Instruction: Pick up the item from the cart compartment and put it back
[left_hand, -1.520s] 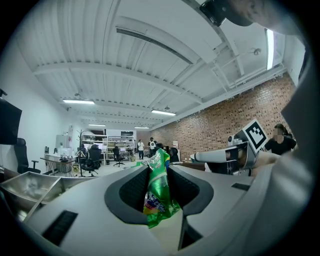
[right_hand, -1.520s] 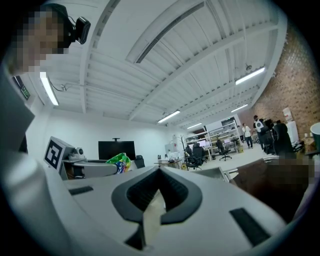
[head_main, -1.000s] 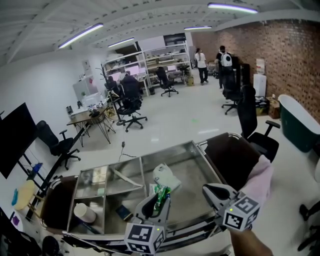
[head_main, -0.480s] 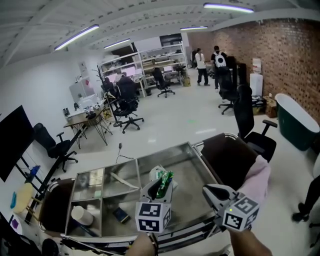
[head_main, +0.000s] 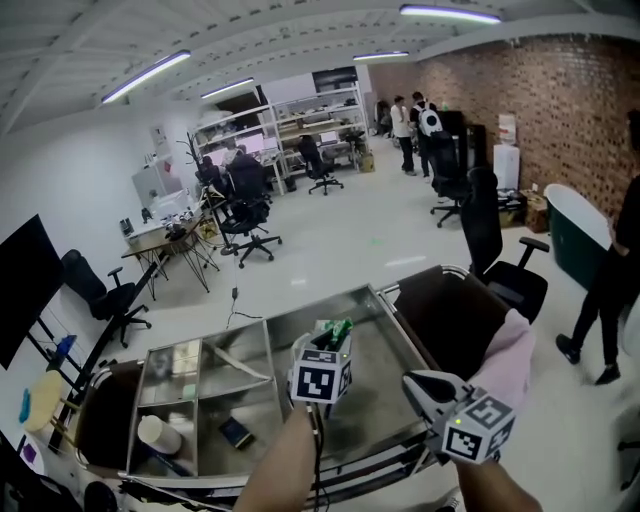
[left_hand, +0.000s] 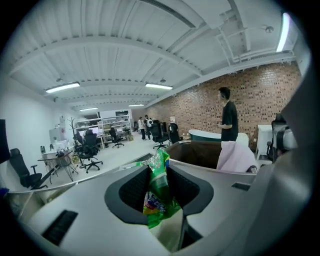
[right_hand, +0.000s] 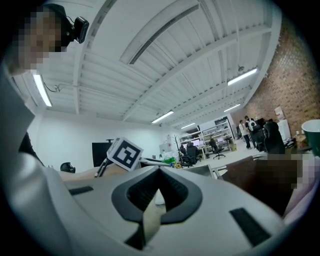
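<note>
In a brick-walled office, above the big compartment of one steel cart (head_main: 383, 297), the left claw (left_hand: 159, 169) grasps one green packet (left_hand: 158, 192); the right claw (right_hand: 159, 172) is clenched, empty.

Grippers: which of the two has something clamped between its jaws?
The left gripper: its jaws are shut on a green snack packet. The right gripper has its jaws together with nothing between them.
</note>
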